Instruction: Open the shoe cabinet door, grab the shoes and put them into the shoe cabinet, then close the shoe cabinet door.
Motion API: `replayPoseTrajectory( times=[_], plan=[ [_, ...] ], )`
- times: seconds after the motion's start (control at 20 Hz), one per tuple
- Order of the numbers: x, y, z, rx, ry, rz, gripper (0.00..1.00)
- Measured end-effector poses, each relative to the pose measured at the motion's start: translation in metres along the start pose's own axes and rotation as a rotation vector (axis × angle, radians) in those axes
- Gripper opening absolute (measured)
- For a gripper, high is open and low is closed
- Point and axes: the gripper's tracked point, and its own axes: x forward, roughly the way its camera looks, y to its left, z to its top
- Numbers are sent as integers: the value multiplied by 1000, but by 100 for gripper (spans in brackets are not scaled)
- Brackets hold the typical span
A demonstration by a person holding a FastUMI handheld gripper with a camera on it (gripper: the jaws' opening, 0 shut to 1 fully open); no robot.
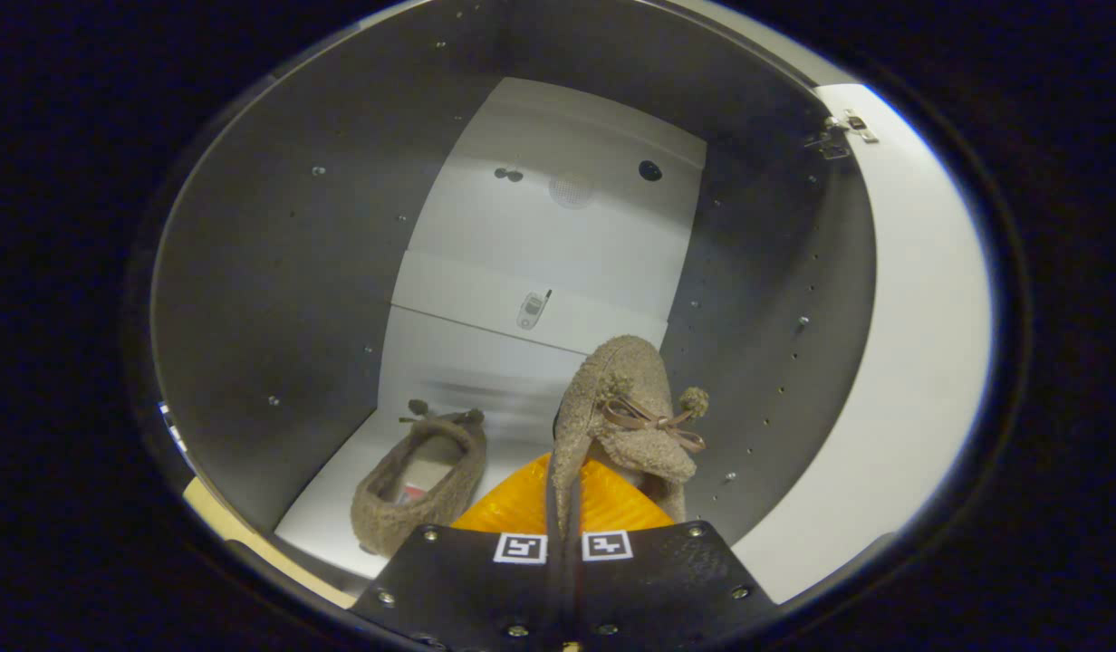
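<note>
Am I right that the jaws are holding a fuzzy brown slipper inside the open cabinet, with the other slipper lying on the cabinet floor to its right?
Not quite: the side is wrong. In the gripper view the other slipper lies on the cabinet floor to the left of the held slipper. The rest holds: the gripper has its jaws shut on that fuzzy brown slipper inside the open cabinet.

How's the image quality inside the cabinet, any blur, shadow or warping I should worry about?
Gripper view: fisheye bends the open door and the cabinet walls; the side walls sit in shadow while the back panel is bright; a smeared streak crosses the back panel just above the floor; the held shoe in the shut claw and the placed shoe read sharp.
</note>
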Motion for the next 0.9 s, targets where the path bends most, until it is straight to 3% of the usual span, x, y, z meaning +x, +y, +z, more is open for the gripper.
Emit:
replayPoseTrajectory(
  times=[0.2, 0.55, 0.65, 0.75, 0.9],
  plan=[
    [35, 5, -15, -11, 30, 23, 0],
    [54, 7, -34, -6, 93, 50, 1],
    [56, 7, -30, 11, 84, 46, 13],
    [54, 5, -22, 29, 60, 41, 18],
    [48, 0, -12, 41, 40, 28, 17]
  ],
)
